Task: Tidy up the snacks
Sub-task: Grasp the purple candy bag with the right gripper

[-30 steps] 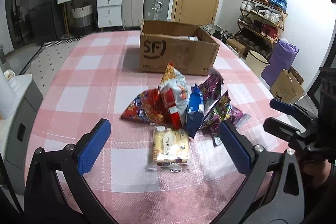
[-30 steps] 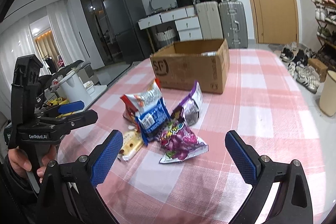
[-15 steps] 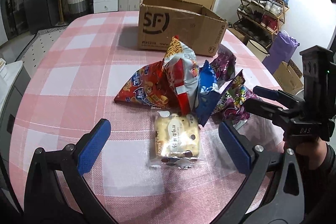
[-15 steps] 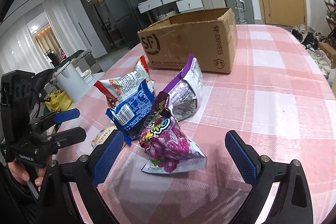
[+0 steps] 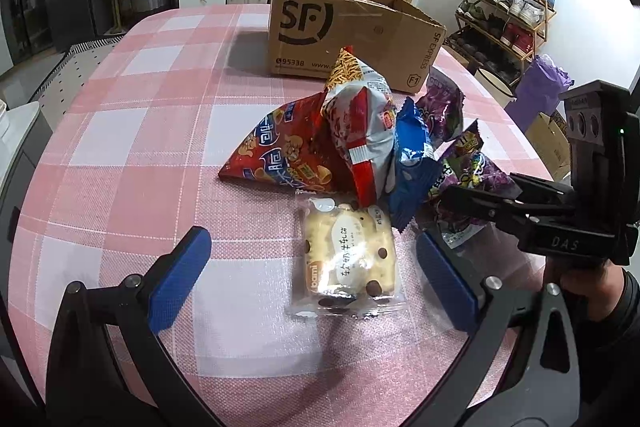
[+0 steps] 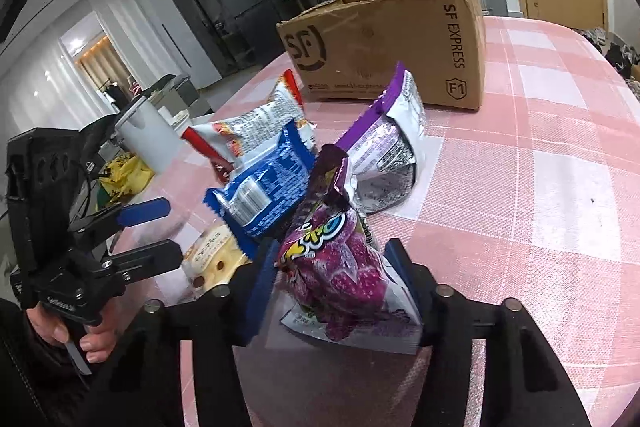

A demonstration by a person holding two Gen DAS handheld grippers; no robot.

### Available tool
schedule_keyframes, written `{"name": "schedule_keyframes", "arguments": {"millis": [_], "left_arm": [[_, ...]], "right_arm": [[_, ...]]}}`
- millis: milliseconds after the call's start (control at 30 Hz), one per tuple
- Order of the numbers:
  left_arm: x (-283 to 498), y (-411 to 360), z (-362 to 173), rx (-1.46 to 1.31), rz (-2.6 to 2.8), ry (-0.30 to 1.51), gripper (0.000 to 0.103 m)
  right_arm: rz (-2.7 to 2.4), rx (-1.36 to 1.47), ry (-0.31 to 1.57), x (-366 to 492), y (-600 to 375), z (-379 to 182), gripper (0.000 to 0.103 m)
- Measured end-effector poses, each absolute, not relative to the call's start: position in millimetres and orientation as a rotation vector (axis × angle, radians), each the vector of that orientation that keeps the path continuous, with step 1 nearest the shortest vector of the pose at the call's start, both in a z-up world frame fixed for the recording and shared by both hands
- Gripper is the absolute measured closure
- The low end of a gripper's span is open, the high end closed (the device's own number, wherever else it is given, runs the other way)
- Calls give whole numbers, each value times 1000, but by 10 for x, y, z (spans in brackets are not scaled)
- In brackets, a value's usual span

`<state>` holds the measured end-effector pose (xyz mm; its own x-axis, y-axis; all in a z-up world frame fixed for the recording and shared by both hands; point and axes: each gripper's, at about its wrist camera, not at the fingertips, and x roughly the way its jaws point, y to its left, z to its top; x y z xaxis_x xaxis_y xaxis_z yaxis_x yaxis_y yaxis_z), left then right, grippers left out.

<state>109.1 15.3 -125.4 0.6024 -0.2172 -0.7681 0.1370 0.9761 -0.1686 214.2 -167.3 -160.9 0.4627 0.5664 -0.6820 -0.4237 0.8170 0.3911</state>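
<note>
Right gripper (image 6: pixel 332 277) jaws were closing on the purple candy bag (image 6: pixel 340 267), lower edge hidden behind the fingers. Left gripper (image 5: pixel 308 275) stood wide open over the clear-wrapped cake (image 5: pixel 346 257), marked "bami". Cardboard box (image 5: pixel 344 35) read "SF EXPRESS"; its contents were unseen. Other labels were unreadable.

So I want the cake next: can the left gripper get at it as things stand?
Probably yes. The cake lies flat between the open left gripper fingers, nothing on top; the blue packet only crowds its far corner.
</note>
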Motion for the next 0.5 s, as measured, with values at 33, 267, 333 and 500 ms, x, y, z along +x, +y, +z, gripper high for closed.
{"name": "schedule_keyframes", "arguments": {"millis": [33, 267, 333, 500], "left_arm": [[1084, 156, -1251, -95, -205, 900, 1], [1029, 118, -1203, -90, -206, 894, 1], [992, 108, -1184, -85, -203, 889, 1], [936, 91, -1133, -74, -205, 878, 1]], "right_arm": [[614, 176, 897, 2112, -1672, -1609, 57], [619, 235, 847, 1952, -1765, -1529, 67], [623, 247, 837, 1914, -1790, -1507, 67], [602, 287, 797, 1833, -1878, -1422, 67]]}}
